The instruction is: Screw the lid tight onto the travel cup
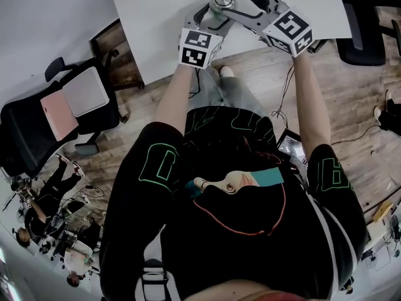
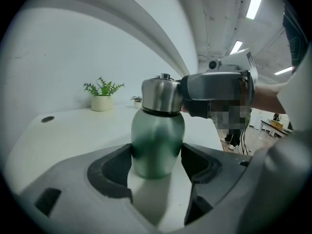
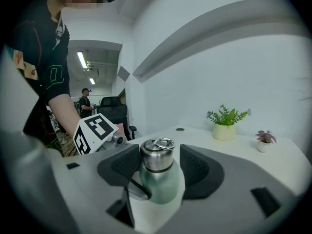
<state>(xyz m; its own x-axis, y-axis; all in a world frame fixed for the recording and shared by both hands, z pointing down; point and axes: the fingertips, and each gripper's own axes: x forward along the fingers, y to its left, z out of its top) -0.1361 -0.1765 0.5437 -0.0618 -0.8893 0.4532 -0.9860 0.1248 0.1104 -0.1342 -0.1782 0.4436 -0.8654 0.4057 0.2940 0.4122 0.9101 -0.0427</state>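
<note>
1. Black shirt (image 1: 238, 231) filled the near foreground, and both forearms reached to the white surface (image 1: 156, 17).
2. Left gripper (image 2: 156, 164) had its jaws clamped on the body of the green cup (image 2: 157, 140), which stood upright at the surface's near edge.
3. Right gripper (image 3: 159, 169) had its jaws released, loose either side of the steel lid (image 3: 157, 156) atop the cup.
</note>
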